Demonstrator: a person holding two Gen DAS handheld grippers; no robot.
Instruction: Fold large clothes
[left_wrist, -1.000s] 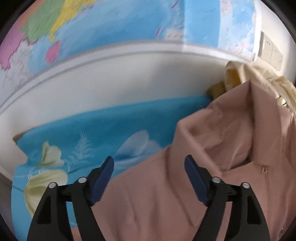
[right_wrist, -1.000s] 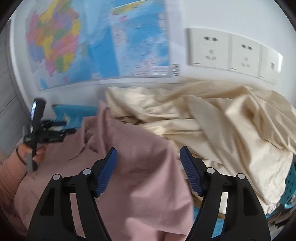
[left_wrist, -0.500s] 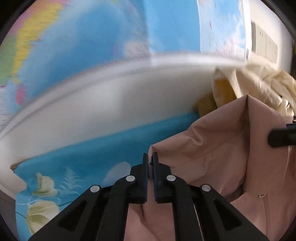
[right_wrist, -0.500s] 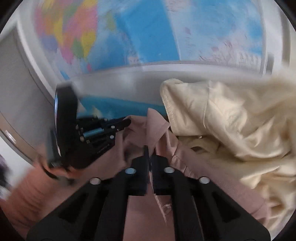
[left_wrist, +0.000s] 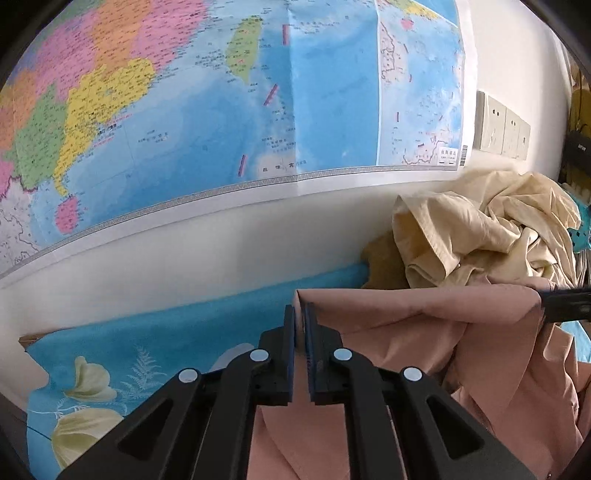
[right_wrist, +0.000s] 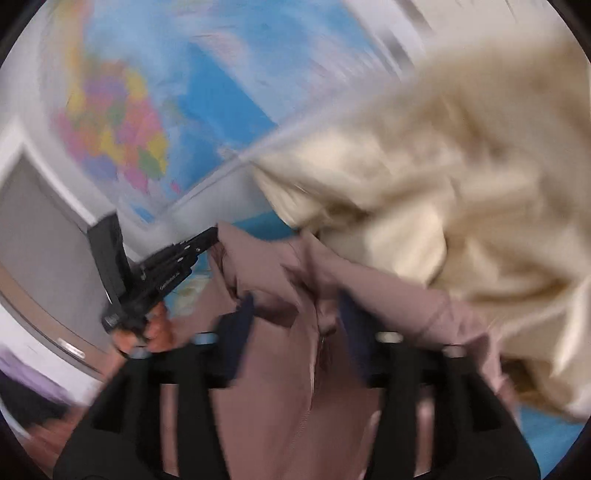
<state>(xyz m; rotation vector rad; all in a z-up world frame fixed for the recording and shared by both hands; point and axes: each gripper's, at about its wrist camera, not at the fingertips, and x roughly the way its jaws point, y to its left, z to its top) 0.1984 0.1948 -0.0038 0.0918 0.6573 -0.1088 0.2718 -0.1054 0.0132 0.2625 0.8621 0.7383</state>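
Two garments below the wall map (left_wrist: 229, 122): cream pile (left_wrist: 487, 229) under its right end, pink shirt (left_wrist: 424, 332) in front of that. Left gripper (left_wrist: 301, 314) jaws clamped on the shirt's edge. Right gripper (right_wrist: 295, 306) jaws opening, shirt fabric between them.

Right wrist view blurred (pink garment (right_wrist: 280, 387) included)
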